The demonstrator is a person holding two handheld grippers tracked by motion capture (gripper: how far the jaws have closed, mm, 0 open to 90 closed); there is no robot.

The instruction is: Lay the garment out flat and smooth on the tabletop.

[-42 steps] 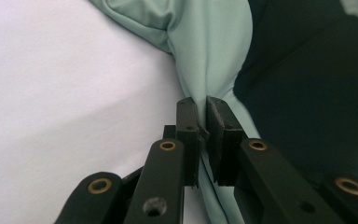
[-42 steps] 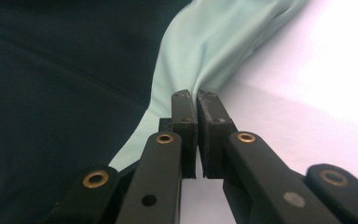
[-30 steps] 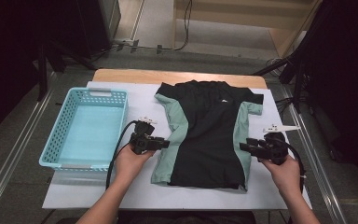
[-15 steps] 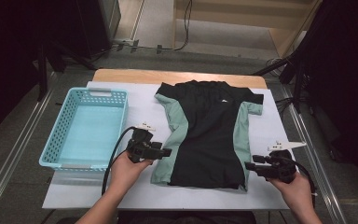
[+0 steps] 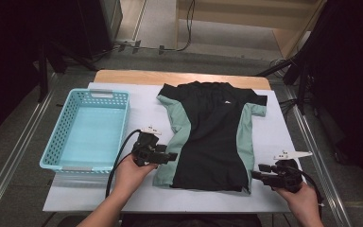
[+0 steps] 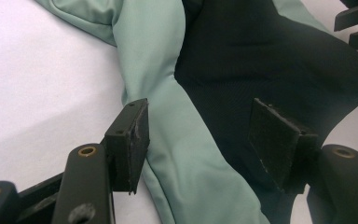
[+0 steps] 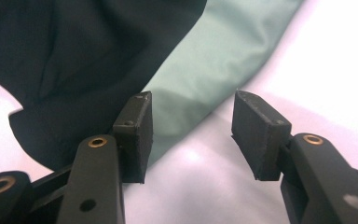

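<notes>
Your left gripper (image 5: 170, 156): fingers (image 6: 133, 140) parted, nothing pinched. They have just been opening, and the shirt's mint side panel (image 6: 186, 154) lies loose between them, pads not pressing on it. In the high view that gripper sits at the shirt's lower left edge, your left hand (image 5: 130, 172) behind it.

Your right gripper (image 5: 257, 174): fingers (image 7: 135, 135) also parted, nothing grasped. In the right gripper view the hem corner, mint and black, lies under and ahead of the one finger, with bare white surface between the pads. It sits just beside the shirt's lower right corner, your right hand (image 5: 305, 201) at the tabletop's near edge.

The shirt (image 5: 212, 137) lies flat on the white tabletop (image 5: 274, 142), collar away from you, hem toward you, sleeves out, black middle with mint sides. It looks spread and roughly smoothed; the left side panel shows a slight bulge near the waist. The blue basket (image 5: 64, 142) stands to the shirt's left, apart from it, with nothing in it.

Progress, as a judgement: early. The shirt is laid out, no fold made, nothing in the basket. Both grippers are staged at the two hem corners, so the likely step in hand is pinching the hem on each side. Left to do: grip, fold, probably move the shirt to the basket.
</notes>
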